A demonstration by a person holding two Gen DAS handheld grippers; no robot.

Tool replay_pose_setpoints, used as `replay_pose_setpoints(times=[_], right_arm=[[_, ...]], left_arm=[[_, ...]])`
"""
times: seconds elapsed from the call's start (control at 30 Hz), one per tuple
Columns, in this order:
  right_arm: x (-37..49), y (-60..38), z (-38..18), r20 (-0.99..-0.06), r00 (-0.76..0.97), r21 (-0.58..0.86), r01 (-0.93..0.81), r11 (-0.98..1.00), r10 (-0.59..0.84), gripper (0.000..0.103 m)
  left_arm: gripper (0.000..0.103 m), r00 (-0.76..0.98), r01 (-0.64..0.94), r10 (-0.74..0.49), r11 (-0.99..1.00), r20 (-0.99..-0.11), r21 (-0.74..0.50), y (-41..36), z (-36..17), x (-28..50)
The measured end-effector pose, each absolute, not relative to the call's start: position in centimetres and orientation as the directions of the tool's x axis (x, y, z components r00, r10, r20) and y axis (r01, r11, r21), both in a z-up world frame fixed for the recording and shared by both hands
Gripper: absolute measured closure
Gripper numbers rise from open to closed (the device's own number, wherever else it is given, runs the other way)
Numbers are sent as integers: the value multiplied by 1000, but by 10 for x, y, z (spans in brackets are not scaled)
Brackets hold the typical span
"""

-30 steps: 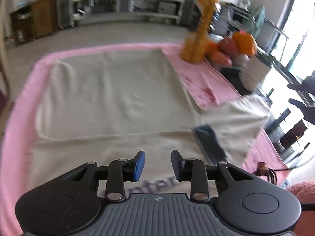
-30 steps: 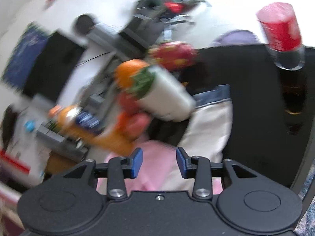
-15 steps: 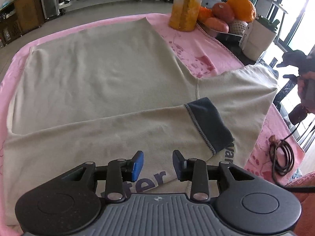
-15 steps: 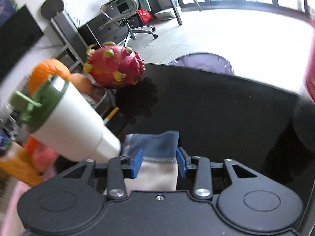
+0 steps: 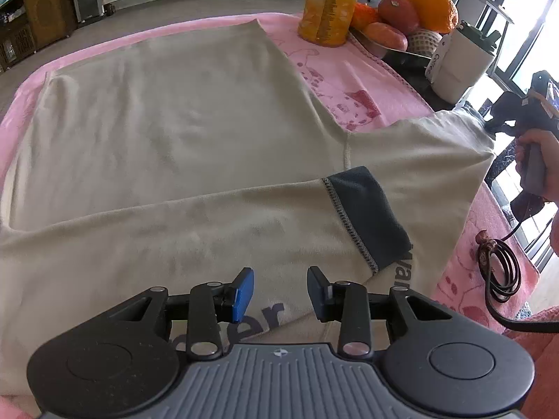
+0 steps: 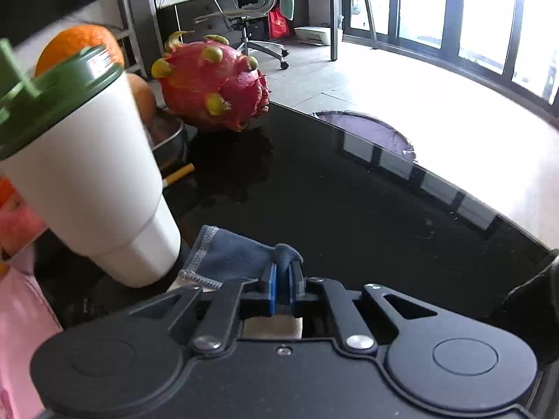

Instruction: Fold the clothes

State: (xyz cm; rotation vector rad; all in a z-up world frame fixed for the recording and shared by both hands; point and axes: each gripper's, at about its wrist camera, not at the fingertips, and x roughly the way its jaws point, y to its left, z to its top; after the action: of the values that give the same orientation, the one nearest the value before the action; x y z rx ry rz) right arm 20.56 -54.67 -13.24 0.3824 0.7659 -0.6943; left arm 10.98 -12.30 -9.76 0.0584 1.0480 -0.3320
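A beige sweatshirt (image 5: 174, 122) lies flat on a pink cloth (image 5: 349, 80). One sleeve is folded across its body, ending in a dark blue cuff (image 5: 367, 216). My left gripper (image 5: 279, 289) hovers open just above the printed chest, with nothing pinched. The other sleeve (image 5: 436, 146) stretches right, off the pink cloth. In the right wrist view my right gripper (image 6: 283, 272) is closing, its pads pressing on a bunched fold of that sleeve's blue cuff (image 6: 230, 255), over the black table (image 6: 349, 192). A hand (image 5: 538, 146) holds that gripper at the sleeve's end.
A white cup with a green lid (image 6: 87, 181) stands right beside the held cuff. A dragon fruit (image 6: 213, 87) and a fruit bowl (image 5: 401, 14) sit behind it, with a yellow bottle (image 5: 328, 3) at the cloth's far edge. A coiled black cable (image 5: 499, 272) lies at the right.
My right gripper swung down to the sleeve end and its jaws closed on the blue cuff. My left gripper sank closer to the sweatshirt, then held still.
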Motion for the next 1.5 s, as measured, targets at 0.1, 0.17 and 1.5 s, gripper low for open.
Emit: replay_pose_setpoints(times=[0.1,0.17,1.5], right_arm=[[188,-539,-112,-711,571,141,688,712,-411,97],[169,-532,-90,-678,622,213,677,704,-392,97],[70,-243,23,-582,715,556,4,831,387,58]], left_arm=[[68,473,297,-243,949,-847,-107,-118,-90,102],[68,486,296,-256,948,-836,-119,-111,-83,93],[64,641,-108,-154,952,-752,-288,120,-75,46]])
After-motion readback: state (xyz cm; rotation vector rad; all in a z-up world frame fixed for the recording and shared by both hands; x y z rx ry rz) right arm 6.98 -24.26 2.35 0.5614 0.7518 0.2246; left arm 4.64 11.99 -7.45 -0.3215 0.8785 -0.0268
